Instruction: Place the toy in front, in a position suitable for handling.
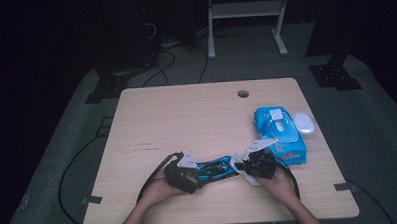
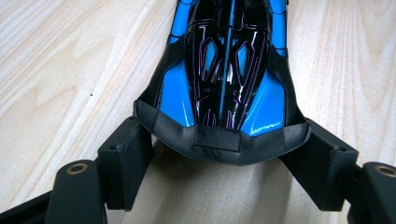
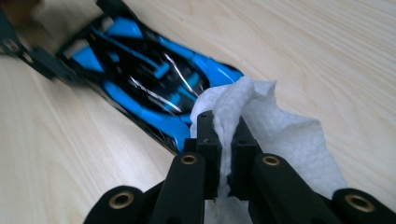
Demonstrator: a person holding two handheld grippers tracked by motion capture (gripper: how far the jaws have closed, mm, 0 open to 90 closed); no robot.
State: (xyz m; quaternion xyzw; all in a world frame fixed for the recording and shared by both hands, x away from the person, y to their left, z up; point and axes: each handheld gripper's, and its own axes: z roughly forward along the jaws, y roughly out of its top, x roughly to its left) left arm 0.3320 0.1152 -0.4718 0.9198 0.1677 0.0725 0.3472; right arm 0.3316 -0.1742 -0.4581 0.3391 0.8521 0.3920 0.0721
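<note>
Right gripper (image 3: 223,140) pinches white wipe (image 3: 280,135) — touching blue-black toy car (image 3: 149,88).

Blue wipes pack (image 1: 280,134) on wooden table (image 1: 186,117), white lid (image 1: 304,122) beside.

The glossy toy car body shell (image 2: 226,79) is bright blue at its sides, with a black centre panel crossed by thin pale and purplish lines and split by one blue stripe; a matt black band edges its near end. The soft crumpled tissue wipe (image 3: 275,126) is plain white. The two-jaw left gripper (image 2: 224,158) and the two-jaw right gripper (image 3: 224,135) have black jaws with brass-coloured rings. The soft plastic pack of wipes (image 1: 280,134) is blue with a white label and a clear lid. The flat wooden table (image 1: 186,117) is pale beige with a light grain.
</note>
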